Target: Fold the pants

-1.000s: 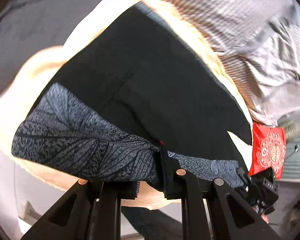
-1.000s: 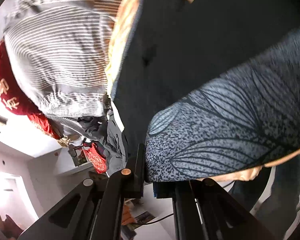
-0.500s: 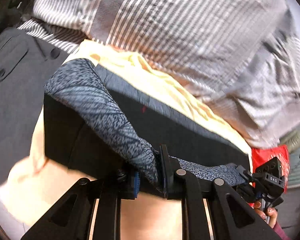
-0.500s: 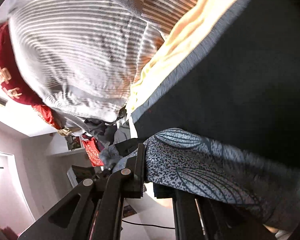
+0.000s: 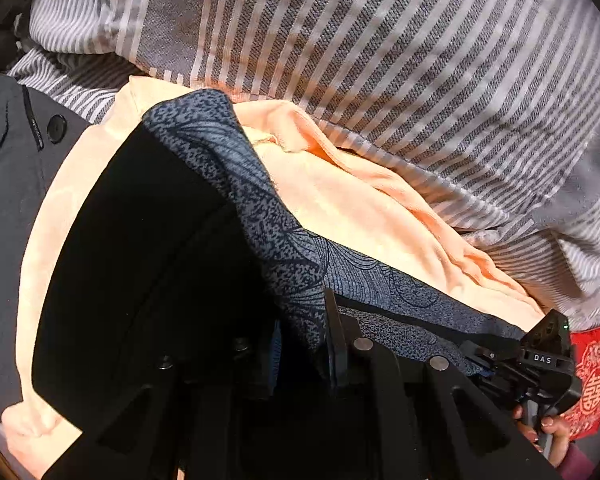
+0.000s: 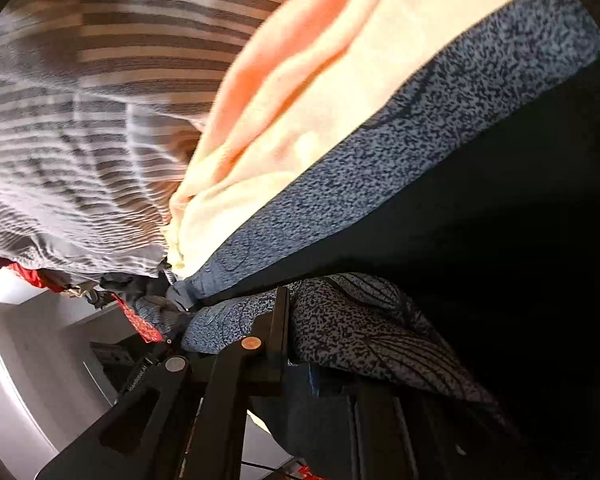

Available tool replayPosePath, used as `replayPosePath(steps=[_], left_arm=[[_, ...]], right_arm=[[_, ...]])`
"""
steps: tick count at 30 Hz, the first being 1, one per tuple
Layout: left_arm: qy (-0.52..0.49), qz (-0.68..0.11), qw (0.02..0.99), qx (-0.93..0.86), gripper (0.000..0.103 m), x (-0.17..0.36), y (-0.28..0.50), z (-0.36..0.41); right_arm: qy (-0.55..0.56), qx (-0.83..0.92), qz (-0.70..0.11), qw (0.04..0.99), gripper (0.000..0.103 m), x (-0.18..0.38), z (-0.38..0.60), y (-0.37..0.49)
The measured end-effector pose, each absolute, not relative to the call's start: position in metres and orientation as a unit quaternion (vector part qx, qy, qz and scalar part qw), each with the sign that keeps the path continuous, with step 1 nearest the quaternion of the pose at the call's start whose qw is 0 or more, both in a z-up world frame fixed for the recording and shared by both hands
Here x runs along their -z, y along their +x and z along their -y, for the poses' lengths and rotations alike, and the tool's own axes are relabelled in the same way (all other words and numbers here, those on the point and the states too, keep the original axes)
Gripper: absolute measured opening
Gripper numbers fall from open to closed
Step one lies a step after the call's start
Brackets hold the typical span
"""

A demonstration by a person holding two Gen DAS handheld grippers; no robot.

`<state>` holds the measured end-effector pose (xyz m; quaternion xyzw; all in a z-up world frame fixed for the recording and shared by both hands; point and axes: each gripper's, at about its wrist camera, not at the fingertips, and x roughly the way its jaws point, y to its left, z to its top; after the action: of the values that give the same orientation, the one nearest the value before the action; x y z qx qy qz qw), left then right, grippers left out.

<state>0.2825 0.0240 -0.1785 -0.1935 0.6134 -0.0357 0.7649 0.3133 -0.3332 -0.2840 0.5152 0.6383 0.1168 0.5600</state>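
Pants, black with a grey-blue leaf-print band, fill the left wrist view, lying across a peach-coloured soft cloth. The printed band is doubled over the black panel and runs down into the left tool, whose jaws pinch that band; they have just been easing apart a little, cloth between them all the same. Beyond the peach cloth sits a grey-and-white striped fabric heap; to the left of the pants lies a dark grey buttoned garment. Down at the right end of the pants, the right tool shows up, gripped by a hand, with a red patterned packet just behind.

Over to the right wrist view: the right tool nips the leaf-print edge of the pants, jaws also just loosening but fabric between them. Above that held edge lies another printed edge of the pants, with the peach cloth and striped heap beyond.

Progress, as I read it: one fold is being laid over, held edge close to its partner. Letting go, smoothing and any further fold look left to do.
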Motion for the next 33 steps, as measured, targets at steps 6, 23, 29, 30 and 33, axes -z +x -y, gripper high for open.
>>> replayPosePath(steps=[6, 23, 29, 30, 33], left_arm=[[-0.157, -0.593, 0.79, 0.009, 0.07, 0.135, 0.271, -0.034], [0.02, -0.644, 0.764, 0.005, 0.083, 0.2, 0.242, 0.042], [0.043, -0.652, 0.757, -0.006, 0.083, 0.187, 0.235, 0.047], [0.038, -0.65, 0.759, -0.002, 0.083, 0.181, 0.231, 0.049], [0.034, -0.648, 0.761, 0.014, 0.083, 0.166, 0.218, 0.061]], right_arm=[[0.488, -0.165, -0.64, 0.571, 0.07, 0.258, 0.323, 0.323], [0.308, -0.159, -0.701, 0.624, 0.055, 0.242, 0.285, 0.3], [0.334, -0.143, -0.652, 0.665, 0.064, 0.207, 0.316, 0.284], [0.326, -0.142, -0.645, 0.676, 0.067, 0.198, 0.32, 0.276], [0.312, -0.128, -0.638, 0.693, 0.072, 0.18, 0.331, 0.248]])
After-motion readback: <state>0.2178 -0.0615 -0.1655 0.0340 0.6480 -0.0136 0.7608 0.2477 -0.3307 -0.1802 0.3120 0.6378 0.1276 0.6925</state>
